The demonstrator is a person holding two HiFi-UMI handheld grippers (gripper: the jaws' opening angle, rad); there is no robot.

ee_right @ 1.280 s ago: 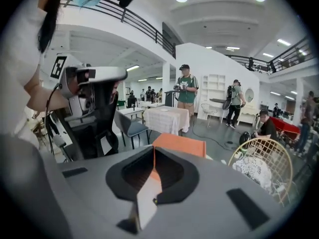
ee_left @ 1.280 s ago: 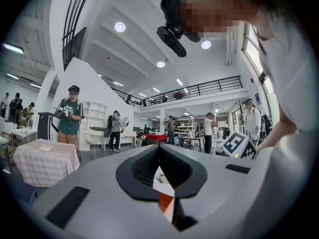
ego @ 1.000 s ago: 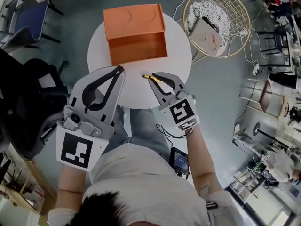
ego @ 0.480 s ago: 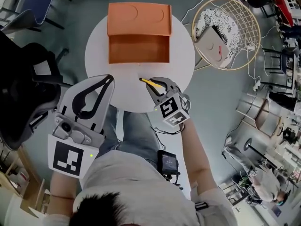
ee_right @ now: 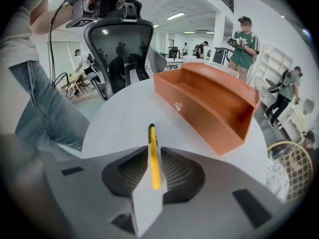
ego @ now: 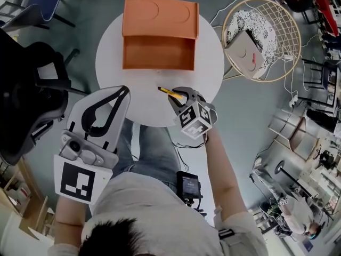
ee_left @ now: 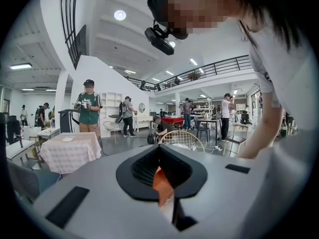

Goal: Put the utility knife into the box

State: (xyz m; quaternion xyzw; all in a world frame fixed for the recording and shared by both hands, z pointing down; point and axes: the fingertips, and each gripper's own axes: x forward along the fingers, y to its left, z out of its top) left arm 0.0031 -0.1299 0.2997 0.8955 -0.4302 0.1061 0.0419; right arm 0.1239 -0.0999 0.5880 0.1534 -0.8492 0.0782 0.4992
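An open orange box (ego: 159,51) stands at the far side of the round white table (ego: 210,63), its lid folded back. The same box (ee_right: 215,105) lies ahead and to the right in the right gripper view. My right gripper (ego: 179,95) hovers over the table's near part, shut on a yellow utility knife (ego: 169,92) whose tip points left, short of the box. From that gripper's own camera, the knife (ee_right: 151,135) sticks out past the right gripper (ee_right: 154,156). My left gripper (ego: 121,92) is shut and empty above the table's near left edge; the left gripper (ee_left: 159,151) faces the room.
A black office chair (ego: 24,97) stands left of the table. A round wire chair (ego: 254,33) with a cushion is at the right. Cables run over the floor behind it. Several people stand far off by a checked-cloth table (ee_left: 70,151).
My right gripper has drawn back a little and tilted, so its marker cube faces up more, with the knife still held. The left gripper has sunk slightly toward the table's near edge.
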